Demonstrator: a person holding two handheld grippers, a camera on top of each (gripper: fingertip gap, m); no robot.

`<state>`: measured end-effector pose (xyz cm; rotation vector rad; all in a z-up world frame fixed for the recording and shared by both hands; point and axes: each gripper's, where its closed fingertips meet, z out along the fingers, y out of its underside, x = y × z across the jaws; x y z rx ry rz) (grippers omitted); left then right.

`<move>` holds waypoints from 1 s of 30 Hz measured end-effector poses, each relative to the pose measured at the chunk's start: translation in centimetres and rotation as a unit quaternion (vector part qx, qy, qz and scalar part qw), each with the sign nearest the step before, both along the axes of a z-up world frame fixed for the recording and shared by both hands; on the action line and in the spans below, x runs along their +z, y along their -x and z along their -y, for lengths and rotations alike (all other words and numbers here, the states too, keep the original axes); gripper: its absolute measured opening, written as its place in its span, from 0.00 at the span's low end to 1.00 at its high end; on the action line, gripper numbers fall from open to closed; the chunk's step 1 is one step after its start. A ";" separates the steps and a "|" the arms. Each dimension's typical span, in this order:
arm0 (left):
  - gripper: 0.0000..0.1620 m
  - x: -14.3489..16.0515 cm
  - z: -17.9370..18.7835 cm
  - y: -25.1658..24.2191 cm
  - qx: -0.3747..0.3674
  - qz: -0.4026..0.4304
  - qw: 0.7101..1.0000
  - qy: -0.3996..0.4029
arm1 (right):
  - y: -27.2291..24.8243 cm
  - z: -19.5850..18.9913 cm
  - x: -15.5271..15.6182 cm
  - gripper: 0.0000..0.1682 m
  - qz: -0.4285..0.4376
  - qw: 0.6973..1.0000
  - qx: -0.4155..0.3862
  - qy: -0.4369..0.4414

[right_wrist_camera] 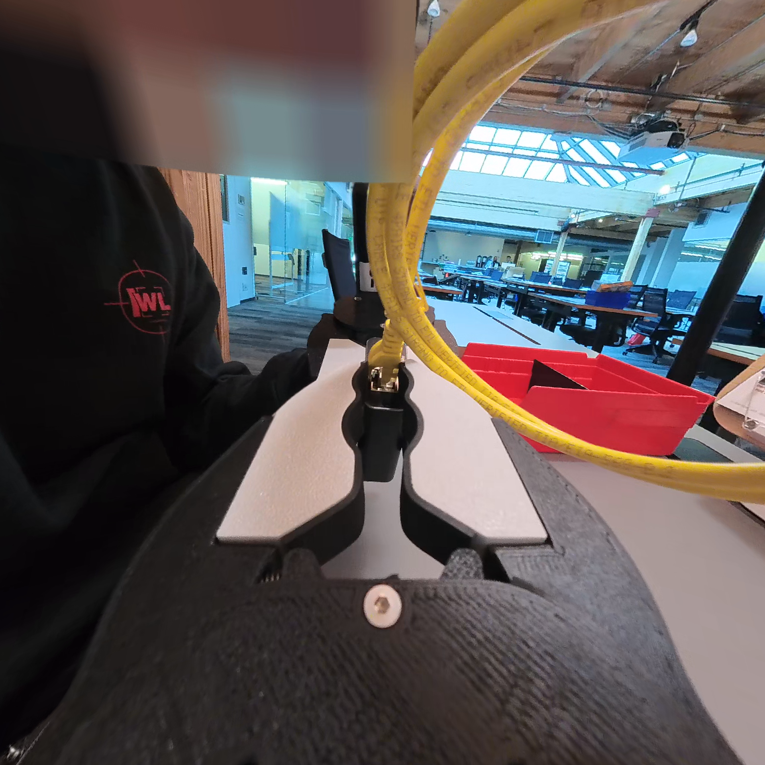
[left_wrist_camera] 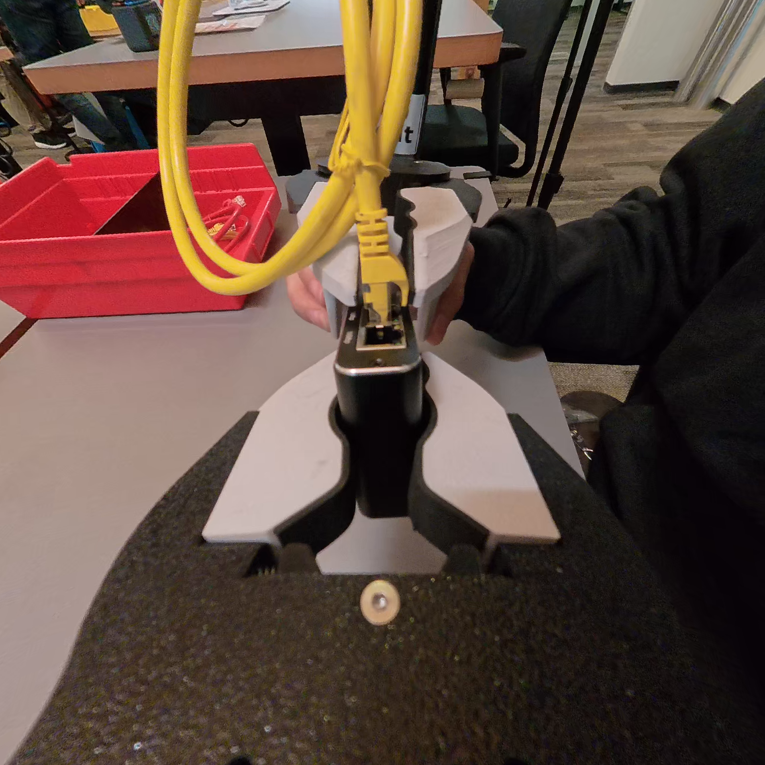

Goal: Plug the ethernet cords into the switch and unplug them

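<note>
My left gripper [left_wrist_camera: 378, 372] is shut on a black switch [left_wrist_camera: 378, 434] and holds it lengthwise, ports facing up. The port nearest me [left_wrist_camera: 381, 337] is empty. A yellow plug [left_wrist_camera: 378, 285] has its tip in the port just beyond. My right gripper [left_wrist_camera: 383, 289] faces me from the far side, shut on that plug. The yellow cord [left_wrist_camera: 178, 165], tied in a coil, loops up and to the left. In the right wrist view the right gripper [right_wrist_camera: 383, 368] pinches the plug [right_wrist_camera: 385, 356] at its fingertips, with the switch [right_wrist_camera: 381, 439] in the gap and the cord [right_wrist_camera: 414, 248] arching overhead.
A red divided bin [left_wrist_camera: 124, 248] stands on the grey table [left_wrist_camera: 124, 414] to the left, with a red cord [left_wrist_camera: 229, 223] inside; the bin also shows in the right wrist view [right_wrist_camera: 600, 405]. A black stand pole [left_wrist_camera: 414, 124] rises behind. A person's dark sleeve [left_wrist_camera: 579, 269] fills the right side. One gripper's finger ends stand about 5 cm off the other's.
</note>
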<state>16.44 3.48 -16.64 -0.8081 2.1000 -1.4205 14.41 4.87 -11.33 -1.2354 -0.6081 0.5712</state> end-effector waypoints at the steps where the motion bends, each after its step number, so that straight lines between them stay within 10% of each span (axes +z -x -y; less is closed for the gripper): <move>1: 0.17 0.0 0.0 0.0 -0.002 -0.001 1.000 0.001 | 0.1 0.0 0.0 0.08 -0.001 1.000 0.002 0.001; 30: 0.17 -0.1 0.3 0.5 -0.081 -0.067 0.977 0.187 | -0.4 -1.9 -1.0 0.08 0.081 0.988 -0.104 0.086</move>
